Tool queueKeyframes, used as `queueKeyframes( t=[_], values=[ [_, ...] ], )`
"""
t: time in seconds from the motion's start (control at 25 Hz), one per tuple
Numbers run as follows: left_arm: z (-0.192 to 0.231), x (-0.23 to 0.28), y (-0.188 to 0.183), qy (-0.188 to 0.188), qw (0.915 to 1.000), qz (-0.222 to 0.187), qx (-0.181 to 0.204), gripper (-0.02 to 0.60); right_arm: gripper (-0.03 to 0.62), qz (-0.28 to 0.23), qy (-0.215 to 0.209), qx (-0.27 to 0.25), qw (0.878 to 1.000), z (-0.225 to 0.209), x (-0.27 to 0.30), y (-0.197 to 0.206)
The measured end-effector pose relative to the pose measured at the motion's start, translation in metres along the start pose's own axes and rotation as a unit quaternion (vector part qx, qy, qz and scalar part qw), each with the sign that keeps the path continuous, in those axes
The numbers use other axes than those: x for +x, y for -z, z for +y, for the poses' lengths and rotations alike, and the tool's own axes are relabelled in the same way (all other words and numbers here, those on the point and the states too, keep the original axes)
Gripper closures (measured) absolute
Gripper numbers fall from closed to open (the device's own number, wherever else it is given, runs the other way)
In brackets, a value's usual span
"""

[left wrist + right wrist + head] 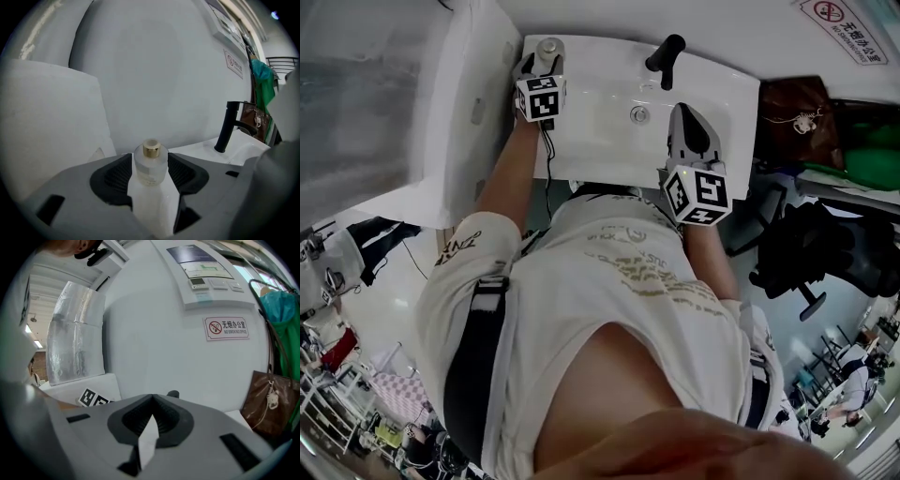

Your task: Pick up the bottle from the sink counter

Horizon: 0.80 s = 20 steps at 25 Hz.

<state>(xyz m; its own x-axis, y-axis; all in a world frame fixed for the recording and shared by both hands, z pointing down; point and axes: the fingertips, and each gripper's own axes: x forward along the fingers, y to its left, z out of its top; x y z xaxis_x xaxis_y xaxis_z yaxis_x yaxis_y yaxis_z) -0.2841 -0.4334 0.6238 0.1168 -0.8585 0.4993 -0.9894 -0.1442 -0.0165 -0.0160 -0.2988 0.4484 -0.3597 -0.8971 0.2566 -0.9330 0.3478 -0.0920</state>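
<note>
1. The white sink counter (609,112) lies below the person. The task's thing stands on its back left corner, well apart from the black tap (666,56).
2. The left gripper (538,66) is at that corner with its jaws spread. Its own view shows a dark pad close on each side of the bottle's shoulder. I see no clear squeeze yet, so I judge the approach done and the grasp not made.
3. The right gripper (152,397) hangs over the front right edge of the basin. Its jaws are closed tip to tip with nothing between them, and it takes no part for now.
4. The bottle (150,165) is small and frosted, with a gold collar. It stands upright on the counter between the left jaws, not lifted. What is left is to close on it and raise it.
</note>
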Motion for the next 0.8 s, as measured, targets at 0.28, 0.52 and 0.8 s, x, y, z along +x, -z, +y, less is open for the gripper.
queueKeyframes(
  t=[0.28,0.52,0.8],
  values=[
    [-0.003,0.015,0.002,0.01,0.9998,0.012,0.012,0.297,0.571,0.005,0.021,0.0,1.0,-0.008,-0.006,0.0],
    [-0.004,0.033,0.014,0.02,0.9995,0.025,0.006,0.269,0.571,0.01,0.029,0.001,1.0,-0.011,-0.01,0.004],
    [-0.003,0.047,0.013,0.022,0.9997,0.011,0.003,0.256,0.571,0.019,0.039,-0.002,0.999,-0.017,-0.017,0.01]
  ],
)
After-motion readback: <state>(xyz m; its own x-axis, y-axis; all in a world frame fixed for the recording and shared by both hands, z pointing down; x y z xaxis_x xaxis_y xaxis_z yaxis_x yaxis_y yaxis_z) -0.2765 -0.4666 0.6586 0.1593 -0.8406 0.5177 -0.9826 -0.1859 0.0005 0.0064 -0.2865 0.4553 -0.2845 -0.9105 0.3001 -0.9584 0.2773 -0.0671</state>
